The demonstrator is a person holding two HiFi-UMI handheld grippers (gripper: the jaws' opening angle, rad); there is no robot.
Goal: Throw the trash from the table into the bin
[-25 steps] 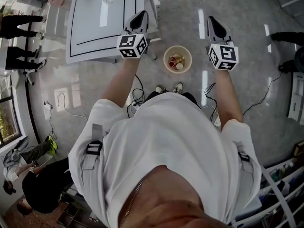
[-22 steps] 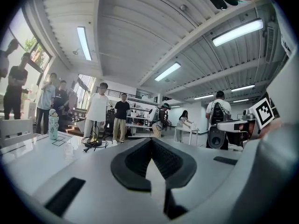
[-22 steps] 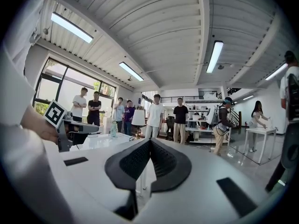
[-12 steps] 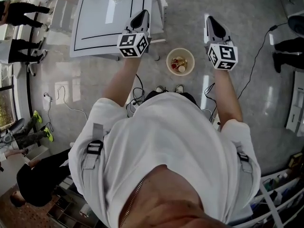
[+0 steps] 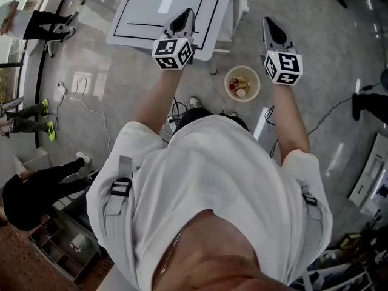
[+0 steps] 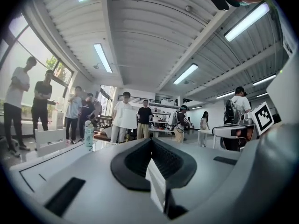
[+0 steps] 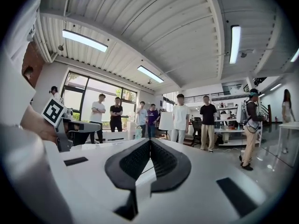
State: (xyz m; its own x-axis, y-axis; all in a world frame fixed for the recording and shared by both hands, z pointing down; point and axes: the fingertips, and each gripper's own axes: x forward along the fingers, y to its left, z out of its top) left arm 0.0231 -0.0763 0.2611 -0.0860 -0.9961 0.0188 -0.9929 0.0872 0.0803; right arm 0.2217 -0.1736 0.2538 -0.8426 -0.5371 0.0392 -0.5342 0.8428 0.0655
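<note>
Turning since a second ago, the person brings the table (image 5: pixel 151 11) under the left gripper (image 5: pixel 183 18). The bin (image 5: pixel 230 76), holding red and white scraps, sits on the floor nearer the right gripper (image 5: pixel 270 28). Both pairs of fingers are closed and empty. A pale upright bottle (image 6: pixel 88 136), likely the remaining trash, stands far across the table, ahead-left of the left fingers.

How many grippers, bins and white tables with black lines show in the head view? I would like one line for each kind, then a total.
Grippers: 2, the left gripper and the right gripper, both with jaws shut and empty
Bins: 1, the bin on the floor
Tables: 1, the table
Total: 4
</note>
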